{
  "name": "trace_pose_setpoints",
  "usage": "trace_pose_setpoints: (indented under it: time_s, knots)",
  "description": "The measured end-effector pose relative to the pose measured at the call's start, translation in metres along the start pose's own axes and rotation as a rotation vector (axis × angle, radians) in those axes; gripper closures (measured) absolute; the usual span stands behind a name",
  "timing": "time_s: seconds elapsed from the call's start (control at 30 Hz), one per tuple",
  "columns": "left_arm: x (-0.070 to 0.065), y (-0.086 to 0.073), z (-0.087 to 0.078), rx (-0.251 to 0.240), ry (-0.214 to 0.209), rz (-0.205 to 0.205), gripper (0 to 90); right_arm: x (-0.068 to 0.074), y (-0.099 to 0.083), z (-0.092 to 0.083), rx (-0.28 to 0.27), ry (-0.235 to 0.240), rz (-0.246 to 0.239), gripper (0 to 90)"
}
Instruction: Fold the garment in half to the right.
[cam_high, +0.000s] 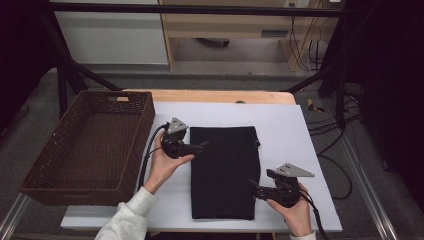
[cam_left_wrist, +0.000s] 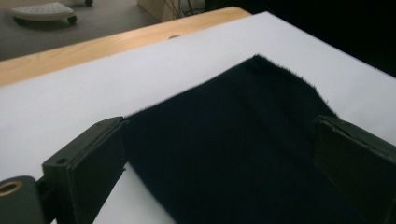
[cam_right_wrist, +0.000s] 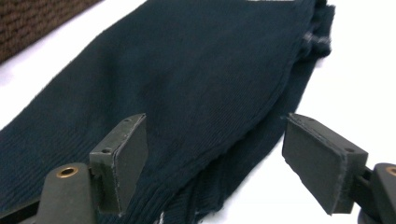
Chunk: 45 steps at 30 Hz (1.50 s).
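Folded dark garment: flat on the white sheet mid-tabletop, long axis running near edge to far edge. Left claw released, at the garment's left edge toward its far corner; right claw released, straddling its right edge nearer the front. Wicker basket at the left edge. Layers underneath hidden.
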<state>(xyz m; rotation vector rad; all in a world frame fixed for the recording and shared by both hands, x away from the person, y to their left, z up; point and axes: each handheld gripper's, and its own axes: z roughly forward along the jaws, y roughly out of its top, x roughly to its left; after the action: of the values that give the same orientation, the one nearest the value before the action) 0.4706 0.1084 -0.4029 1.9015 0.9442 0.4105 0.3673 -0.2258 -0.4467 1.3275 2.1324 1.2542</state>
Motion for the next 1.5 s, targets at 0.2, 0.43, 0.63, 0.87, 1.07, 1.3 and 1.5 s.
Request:
trace_pose_setpoints:
  time_s: [0.2,0.43,0.63,0.87,1.07,1.3,1.5]
  knots:
    - [-0.002,-0.028,-0.012,0.029,-0.020,-0.008,3.4,0.001,-0.004,0.004,0.037,0.022,0.002,22.6]
    - [-0.011,-0.057,-0.020,0.077,-0.051,-0.021,3.7,0.004,-0.011,0.007,0.085,0.046,-0.009,28.1]
    - [-0.021,-0.077,-0.025,0.105,-0.069,-0.020,3.7,0.006,-0.018,0.011,0.140,0.071,0.008,39.5]
    - [-0.028,-0.094,-0.027,0.140,-0.075,-0.012,3.7,0.009,-0.022,0.012,0.149,0.061,0.031,61.8]
    - [-0.035,-0.100,-0.027,0.177,-0.092,-0.004,4.0,0.010,-0.018,0.005,0.155,0.058,0.058,77.4]
    - [-0.044,-0.108,-0.029,0.195,-0.124,-0.011,10.2,0.009,-0.012,-0.004,0.124,0.037,0.034,78.1]
    - [-0.051,-0.112,-0.027,0.216,-0.163,-0.007,25.8,0.004,-0.018,0.005,0.157,0.006,0.003,76.0]
